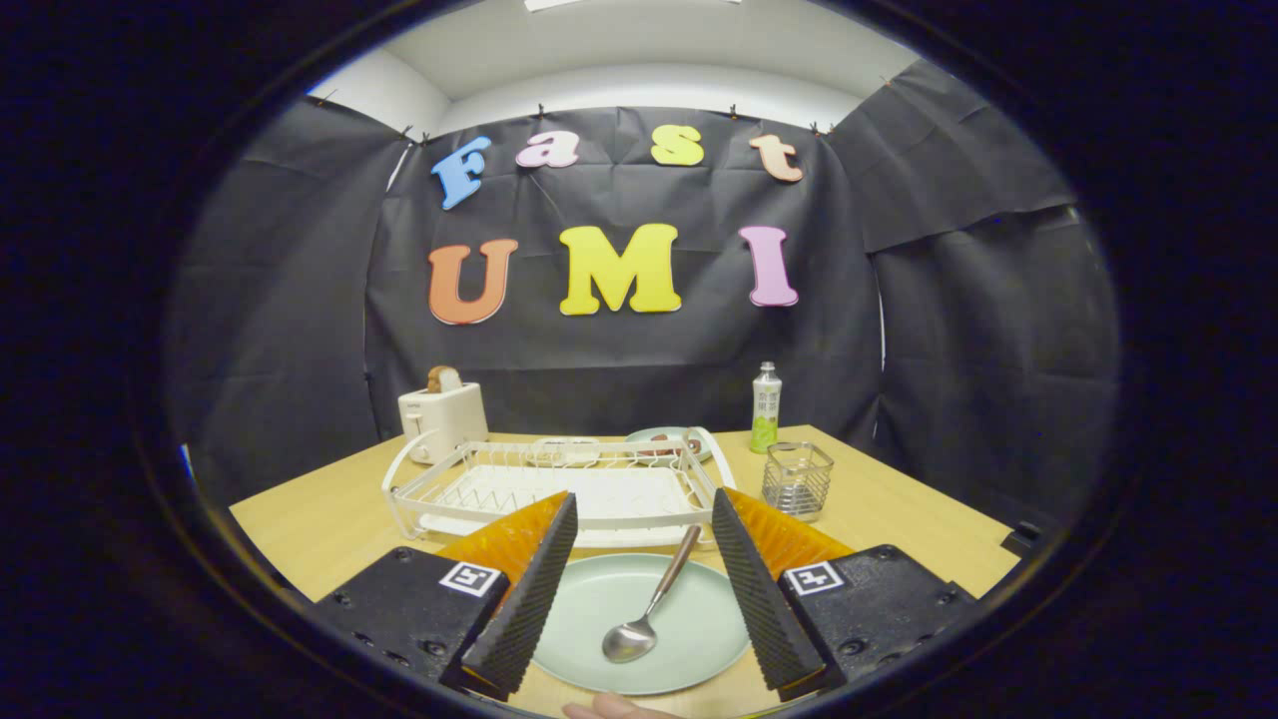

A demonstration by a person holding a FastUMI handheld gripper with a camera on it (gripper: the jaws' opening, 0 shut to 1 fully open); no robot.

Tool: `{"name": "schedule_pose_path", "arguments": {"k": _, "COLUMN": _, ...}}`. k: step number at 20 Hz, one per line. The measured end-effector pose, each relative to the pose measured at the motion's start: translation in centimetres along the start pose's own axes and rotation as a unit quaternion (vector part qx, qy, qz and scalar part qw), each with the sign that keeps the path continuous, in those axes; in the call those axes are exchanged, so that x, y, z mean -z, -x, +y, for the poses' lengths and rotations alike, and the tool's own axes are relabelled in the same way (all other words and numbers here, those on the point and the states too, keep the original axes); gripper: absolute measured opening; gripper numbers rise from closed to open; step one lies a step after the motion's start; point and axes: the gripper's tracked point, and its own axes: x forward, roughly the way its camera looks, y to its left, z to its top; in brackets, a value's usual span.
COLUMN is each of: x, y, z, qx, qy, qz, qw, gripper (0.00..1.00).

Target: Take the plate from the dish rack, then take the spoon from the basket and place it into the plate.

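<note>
1. A fingertip [609,708] of the person pokes in nearest of all, cut off so that little more than its tip shows.
2. The tool [639,594] hangs with its two fingers spread wide apart, gripping nothing; each finger's base block carries a small square marker.
3. Between the fingers, on the desk [319,519], lies the pale green plate [699,639]. Its left rim is hidden behind the left finger and its right rim runs behind the right finger.
4. The spoon [649,609] rests in the plate, bowl toward the camera, its brown handle slanting away and up to the right, the handle end reaching over the plate's far rim. It touches neither finger.
5. Just beyond the plate stands the white wire dish rack [559,484] on its white tray; the finger tips cover parts of its near edge.
6. To the right of the rack stands the wire basket [798,481]; whether anything is inside is hard to tell.
7. Behind the rack's far rail lies a second plate [664,436], mostly hidden, with something dark on it that cannot be made out.
8. At the far left sits a cream toaster [442,419] with a slice of bread [443,378] sticking up.
9. At the far right stands a slim bottle [766,407] with a green lower part.
10. The desk is light wood; black cloth walls close the booth, with a white wall and ceiling above.
</note>
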Motion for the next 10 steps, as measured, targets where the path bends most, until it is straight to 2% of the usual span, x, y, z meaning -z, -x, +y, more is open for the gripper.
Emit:
{"name": "schedule_pose_path", "arguments": {"k": 1, "x": 0.0, "y": 0.5, "z": -0.3, "qx": 0.002, "qy": 0.006, "qz": -0.001, "qw": 1.0, "gripper": 0.89}}
{"name": "schedule_pose_path", "arguments": {"k": 3, "x": -0.5, "y": 1.0, "z": -0.8, "qx": 0.006, "qy": 0.014, "qz": -0.006, "qw": 1.0, "gripper": 1.0}}
{"name": "schedule_pose_path", "arguments": {"k": 10, "x": -2.0, "y": 4.5, "z": -2.2, "qx": 0.009, "qy": 0.009, "qz": -0.006, "qw": 1.0, "gripper": 1.0}}
